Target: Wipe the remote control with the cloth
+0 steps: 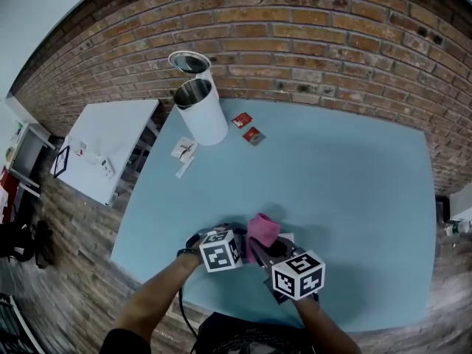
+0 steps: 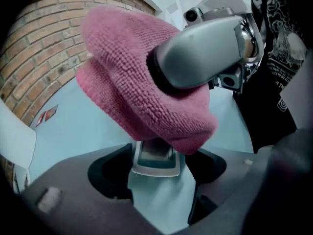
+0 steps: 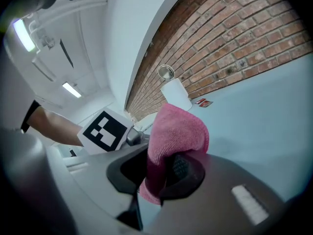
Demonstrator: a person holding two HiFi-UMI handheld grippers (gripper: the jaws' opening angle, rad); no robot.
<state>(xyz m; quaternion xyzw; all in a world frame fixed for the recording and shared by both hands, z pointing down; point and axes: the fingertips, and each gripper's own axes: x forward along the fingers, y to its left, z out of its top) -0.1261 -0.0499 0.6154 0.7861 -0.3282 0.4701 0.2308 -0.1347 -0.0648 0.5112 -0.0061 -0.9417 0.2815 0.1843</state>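
Note:
The pink cloth [image 1: 262, 231] is bunched up over the near part of the light blue table [image 1: 354, 198]. My right gripper [image 3: 164, 180] is shut on the cloth [image 3: 176, 131], which sticks up out of its jaws. In the left gripper view one grey finger [image 2: 205, 58] of the right gripper presses into the cloth [image 2: 127, 82]. Under the cloth lies the grey-white remote control [image 2: 154, 160], flat on the table. Its near end sits between the jaws of my left gripper [image 2: 156, 175]. Those jaws stand wide open, with a gap on each side of the remote. The rest of the remote is hidden by the cloth.
A tall white cylindrical container [image 1: 200, 109] stands at the table's far left, its lid [image 1: 189, 62] behind it. Two red packets [image 1: 248, 127] and a small card [image 1: 184, 150] lie near it. A white side table [image 1: 110, 146] stands to the left, below a brick wall.

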